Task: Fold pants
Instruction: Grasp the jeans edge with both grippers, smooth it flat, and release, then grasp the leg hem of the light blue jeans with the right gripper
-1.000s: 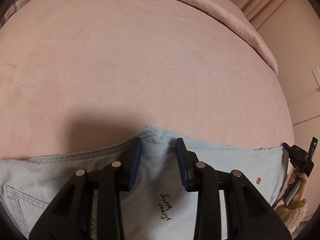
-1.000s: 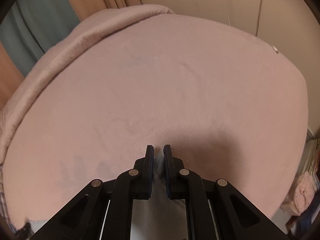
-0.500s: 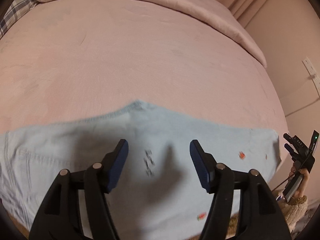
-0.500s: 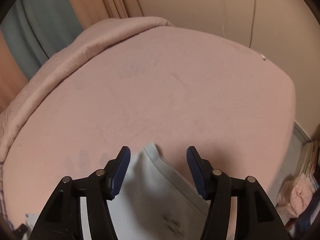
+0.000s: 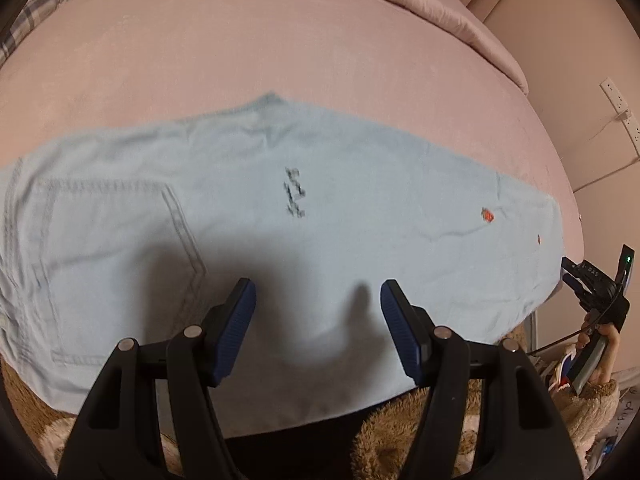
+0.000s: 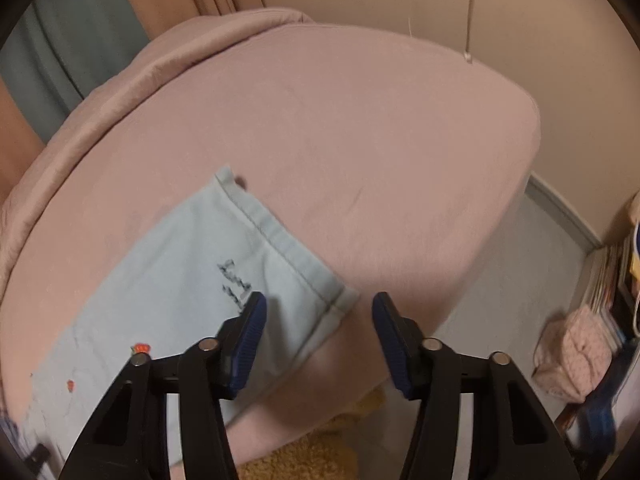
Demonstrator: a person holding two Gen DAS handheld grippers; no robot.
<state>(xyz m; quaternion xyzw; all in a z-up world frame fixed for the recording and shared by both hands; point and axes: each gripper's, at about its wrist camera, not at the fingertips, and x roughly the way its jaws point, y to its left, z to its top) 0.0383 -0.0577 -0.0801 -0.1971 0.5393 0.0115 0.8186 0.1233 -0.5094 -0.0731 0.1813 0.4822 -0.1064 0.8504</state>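
Observation:
Light blue denim pants (image 5: 280, 220) lie flat along the near edge of a pink bed (image 5: 280, 48), folded lengthwise, with a back pocket at the left and dark lettering in the middle. My left gripper (image 5: 318, 320) is open and empty above the near edge of the pants. The leg hem end shows in the right wrist view (image 6: 224, 272). My right gripper (image 6: 318, 328) is open and empty, just above and beside the hem corner. It also shows at the right edge of the left wrist view (image 5: 592, 284).
A rolled pink duvet (image 6: 120, 92) lies along the bed's far side. A wall with a power strip (image 5: 620, 108) stands to the right. The floor (image 6: 520, 280), a pink bag (image 6: 576, 356) and stacked books (image 6: 612, 280) are right of the bed. A brown fluffy rug (image 5: 400, 432) lies below.
Both grippers opened and let go of the pants, then drew back toward me. The pants now lie flat on the bed.

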